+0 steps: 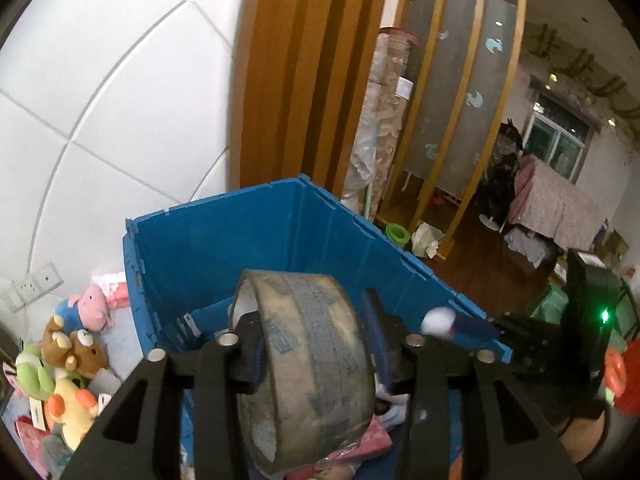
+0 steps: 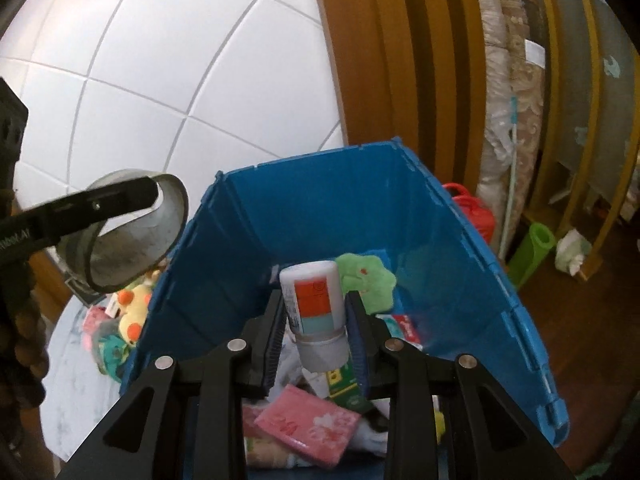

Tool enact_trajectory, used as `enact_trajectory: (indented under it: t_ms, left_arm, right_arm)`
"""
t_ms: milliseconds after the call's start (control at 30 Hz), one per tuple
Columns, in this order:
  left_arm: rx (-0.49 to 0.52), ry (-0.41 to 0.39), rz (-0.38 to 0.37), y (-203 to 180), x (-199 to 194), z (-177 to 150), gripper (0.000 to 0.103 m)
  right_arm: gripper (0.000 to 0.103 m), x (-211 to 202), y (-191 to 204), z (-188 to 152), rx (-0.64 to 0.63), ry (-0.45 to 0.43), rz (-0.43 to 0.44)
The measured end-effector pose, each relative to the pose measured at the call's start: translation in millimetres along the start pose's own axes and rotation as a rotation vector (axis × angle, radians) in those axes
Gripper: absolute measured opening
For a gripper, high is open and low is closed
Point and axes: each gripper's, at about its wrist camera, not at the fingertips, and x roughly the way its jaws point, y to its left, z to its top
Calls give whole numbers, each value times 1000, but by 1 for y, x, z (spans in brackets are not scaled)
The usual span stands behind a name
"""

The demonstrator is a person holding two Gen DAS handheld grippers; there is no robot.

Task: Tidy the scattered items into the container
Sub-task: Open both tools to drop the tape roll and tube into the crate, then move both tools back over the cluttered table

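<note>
My left gripper (image 1: 316, 356) is shut on a large roll of brown packing tape (image 1: 308, 364) and holds it above the blue plastic crate (image 1: 240, 232). The roll also shows in the right wrist view (image 2: 132, 236), at the crate's left wall. My right gripper (image 2: 314, 320) is shut on a white bottle with an orange and teal label (image 2: 314, 304), held over the open blue crate (image 2: 328, 208). In the crate lie a pink packet (image 2: 308, 426), a green plush (image 2: 366, 278) and other small packets. The right gripper with the bottle (image 1: 438, 320) shows at the crate's right rim.
Plush toys lie outside the crate on the left: a pink pig (image 1: 90, 306), a brown bear (image 1: 80, 352) and a yellow-orange one (image 1: 72, 408). White tiled wall behind, wooden panels (image 1: 304, 72) and rolled fabrics (image 2: 508, 120) to the right. A red item (image 2: 474, 208) sits by the crate.
</note>
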Motion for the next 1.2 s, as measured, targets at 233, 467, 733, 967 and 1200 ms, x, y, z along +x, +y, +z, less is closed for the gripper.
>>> enact_trajectory:
  t_ms: [233,467,733,967,1200]
  left_arm:
    - [-3,-29,81,19,-18,-5,103]
    - [-50,-17,199,49,-52,-35,103]
    - [-107,-35,333,80,-109,-73,103]
    - [-167,-56,439,107,-163,-108,103]
    - [-221,-51,510,135,-205,-145,103]
  right_arm:
    - [103,-1,1,4,4,-9,-41]
    - [103,-2,23,4,-15,-8,5]
    - [103,-13,79,2,-69,-9,82]
    - [103,-20,143,-10,-147,-3,165]
    - [103,-26,199,-22,-223,10,207]
